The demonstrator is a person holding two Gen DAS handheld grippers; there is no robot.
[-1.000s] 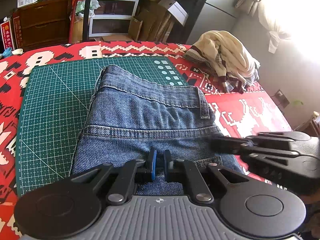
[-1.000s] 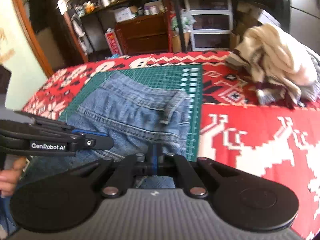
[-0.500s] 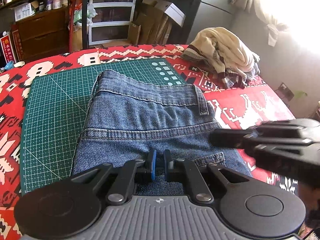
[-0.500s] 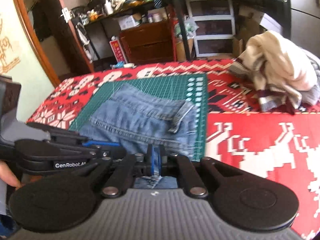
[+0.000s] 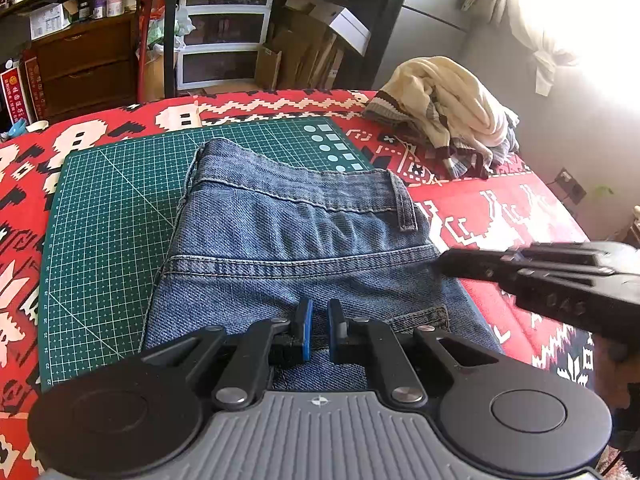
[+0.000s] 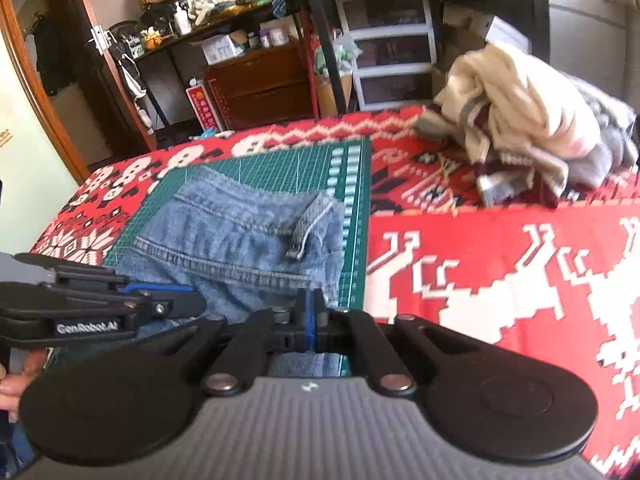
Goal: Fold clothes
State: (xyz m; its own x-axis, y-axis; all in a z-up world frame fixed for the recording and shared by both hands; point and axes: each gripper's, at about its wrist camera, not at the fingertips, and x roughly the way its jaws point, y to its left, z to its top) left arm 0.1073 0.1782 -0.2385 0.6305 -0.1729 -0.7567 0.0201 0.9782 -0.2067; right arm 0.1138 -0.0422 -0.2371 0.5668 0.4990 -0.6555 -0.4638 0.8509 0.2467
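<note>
Folded blue jeans [image 5: 288,232] lie on a green cutting mat [image 5: 112,208], waistband at the far side. My left gripper [image 5: 318,322] sits at the jeans' near edge, its pads drawn close with a thin layer of denim between them. To its right, the right gripper [image 5: 444,260] points in at the jeans' right edge. In the right wrist view the right gripper [image 6: 310,312] is shut, and denim hangs just under its fingers at the near right corner of the jeans [image 6: 240,240]. The left gripper [image 6: 192,304] reaches in from the left.
A heap of cream and grey knitwear [image 5: 452,104] lies at the far right on the red patterned cloth [image 5: 500,216]. Shelves, a wooden drawer chest [image 5: 88,64] and cardboard boxes stand behind the table. A hand [image 6: 12,384] shows at the lower left.
Both grippers have risen and drawn back a little with the near denim edge in them. In the right wrist view the jeans now look smaller and farther off.
</note>
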